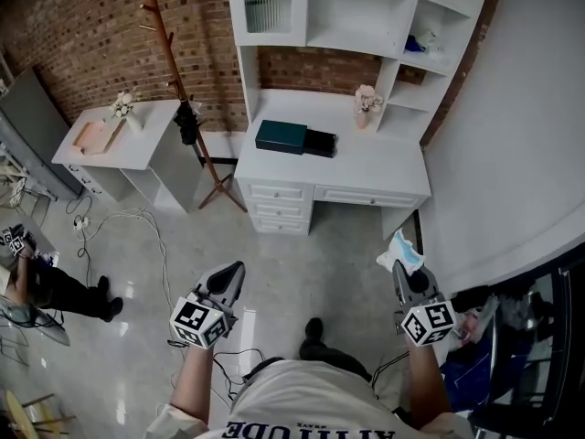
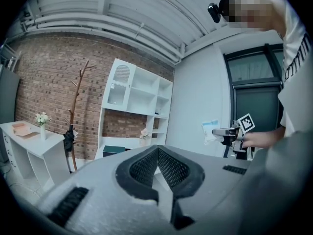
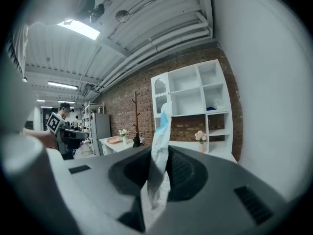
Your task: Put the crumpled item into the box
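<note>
Right gripper view: your right gripper (image 3: 165,153) has its jaws clamped on the crumpled item (image 3: 160,131), white with a blue patch, which stands up past the tips. In the head view you hold it above the floor (image 1: 315,259), well apart from the dark teal box (image 1: 281,135). That box sits on the white desk (image 1: 370,165) with its black tray (image 1: 321,143) slid out. Your left gripper (image 1: 238,269) has its jaws together, nothing between them.

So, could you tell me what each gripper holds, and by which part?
The right gripper pinches the crumpled item low down, its top sticking past the tips. The left gripper is shut on nothing.
</note>
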Demonstrator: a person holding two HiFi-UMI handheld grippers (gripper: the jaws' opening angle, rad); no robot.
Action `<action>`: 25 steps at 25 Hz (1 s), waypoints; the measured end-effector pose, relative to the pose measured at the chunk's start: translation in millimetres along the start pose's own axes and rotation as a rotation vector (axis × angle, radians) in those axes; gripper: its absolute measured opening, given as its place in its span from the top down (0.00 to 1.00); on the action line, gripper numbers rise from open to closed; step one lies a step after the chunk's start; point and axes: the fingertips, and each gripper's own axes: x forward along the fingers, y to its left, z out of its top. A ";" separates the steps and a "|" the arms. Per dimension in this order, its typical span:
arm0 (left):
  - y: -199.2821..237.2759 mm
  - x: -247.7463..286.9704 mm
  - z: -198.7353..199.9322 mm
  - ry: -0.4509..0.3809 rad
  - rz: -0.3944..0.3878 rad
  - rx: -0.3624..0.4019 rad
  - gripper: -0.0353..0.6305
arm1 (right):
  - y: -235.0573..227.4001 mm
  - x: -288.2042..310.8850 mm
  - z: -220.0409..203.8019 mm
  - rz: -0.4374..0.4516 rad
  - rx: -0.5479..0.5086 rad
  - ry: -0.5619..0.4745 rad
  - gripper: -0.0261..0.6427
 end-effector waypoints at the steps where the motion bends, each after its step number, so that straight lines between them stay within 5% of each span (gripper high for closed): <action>1: 0.9 8.5 2.0 0.000 0.005 -0.001 0.91 | -6.8 7.1 1.6 0.006 -0.003 0.002 0.85; 25: 9.7 135.4 31.7 0.028 0.110 0.027 0.91 | -114.6 113.9 12.7 0.116 -0.011 0.028 0.85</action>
